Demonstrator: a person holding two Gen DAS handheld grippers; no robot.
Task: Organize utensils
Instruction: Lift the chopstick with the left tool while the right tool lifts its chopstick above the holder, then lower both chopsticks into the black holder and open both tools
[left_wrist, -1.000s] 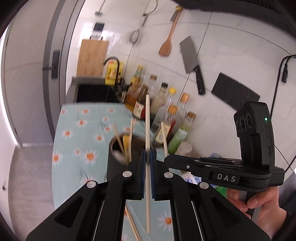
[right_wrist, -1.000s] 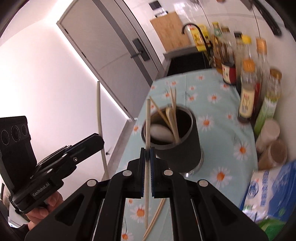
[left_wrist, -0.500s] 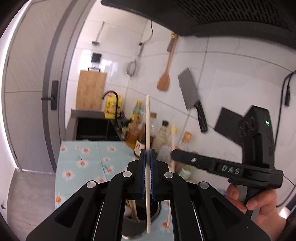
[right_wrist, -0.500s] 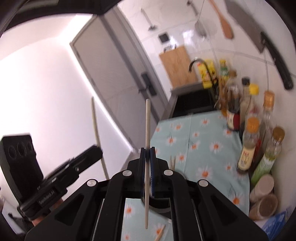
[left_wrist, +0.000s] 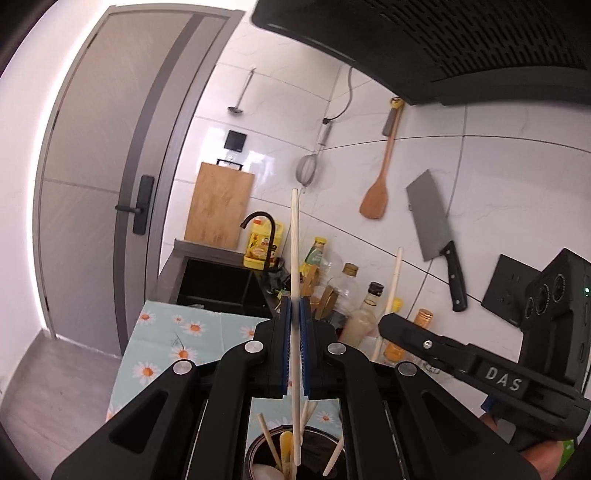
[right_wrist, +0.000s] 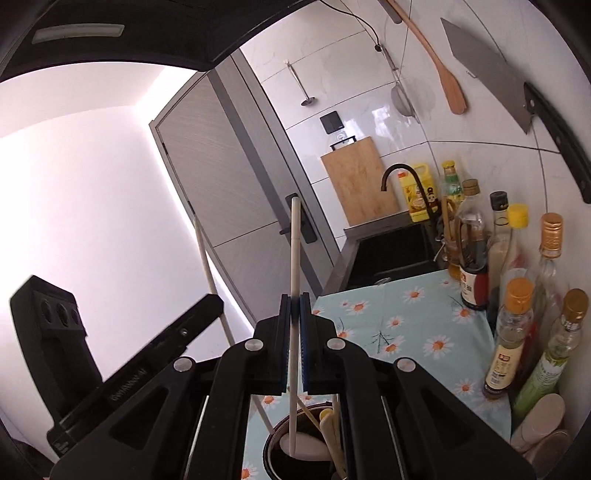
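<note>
A grey door (left_wrist: 107, 206) and a white tiled wall (left_wrist: 498, 177) frame a kitchen counter (right_wrist: 417, 325) covered in a daisy-print cloth, with a black sink (right_wrist: 391, 258) at its far end. A row of bottles (right_wrist: 513, 343) lines the counter's wall-side edge; a cleaver (left_wrist: 436, 236), wooden spatula (left_wrist: 376, 192) and cutting board (left_wrist: 219, 206) hang or lean against the tiles above. Near the counter's front edge stands a dark utensil holder (right_wrist: 299, 450), already stocked with chopsticks and a white spoon. The left gripper (left_wrist: 294, 314) is clamped on a pale chopstick (left_wrist: 294, 258), upright, lower tip over the holder's mouth. The right gripper (right_wrist: 294, 310) likewise pinches a second chopstick (right_wrist: 294, 266), its tip down in the holder.
</note>
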